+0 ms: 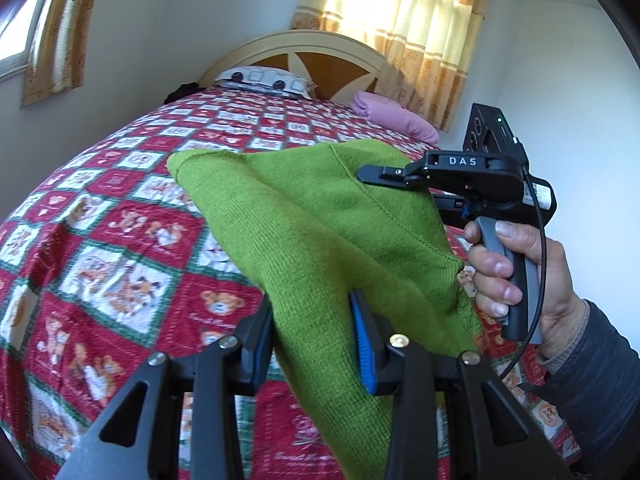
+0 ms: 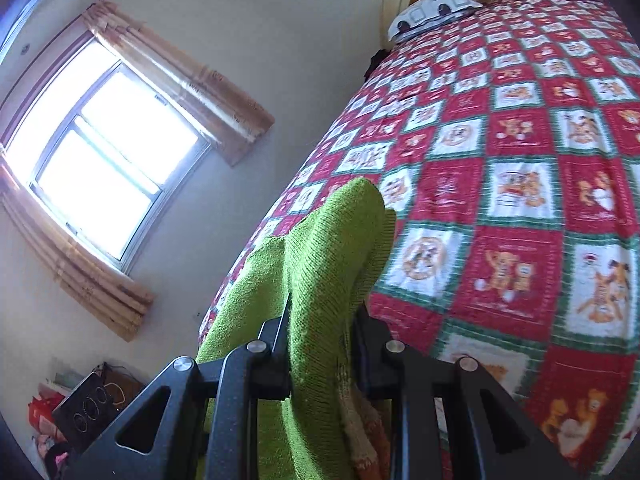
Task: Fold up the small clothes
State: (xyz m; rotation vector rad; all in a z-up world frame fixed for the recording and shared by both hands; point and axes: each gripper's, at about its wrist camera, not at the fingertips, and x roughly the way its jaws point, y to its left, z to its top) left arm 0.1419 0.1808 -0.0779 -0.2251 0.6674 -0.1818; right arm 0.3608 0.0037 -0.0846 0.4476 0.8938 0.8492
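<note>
In the left wrist view, the left claw [image 1: 316, 344] fills the bottom centre of the frame, its blue-padded fingers [image 1: 366, 356] narrowed onto a bunched fold of the green knit [image 1: 320, 216]. The knit rises from there toward the middle of the frame, held up off the quilt [image 1: 120, 248] of the bed, with a stitched seam running down its right half. At centre right, the right claw [image 1: 372, 174] pinches the knit's upper right edge near that seam; the hand [image 1: 520, 276] grips its grey handle at the right edge of the frame.

In the right wrist view, the right claw [image 2: 320, 344] sits at bottom centre, closed tight on the knit [image 2: 328, 248], which bulges up between and over the fingers and hangs down on the left side. The quilt [image 2: 520, 160] covers the right half of the frame.

A patterned pillow [image 1: 264, 80] and a pink cloth [image 1: 400, 118] lie at the top of the left wrist view, by the headboard [image 1: 300, 46]. A window [image 2: 100, 160] with curtains fills the left of the right wrist view.
</note>
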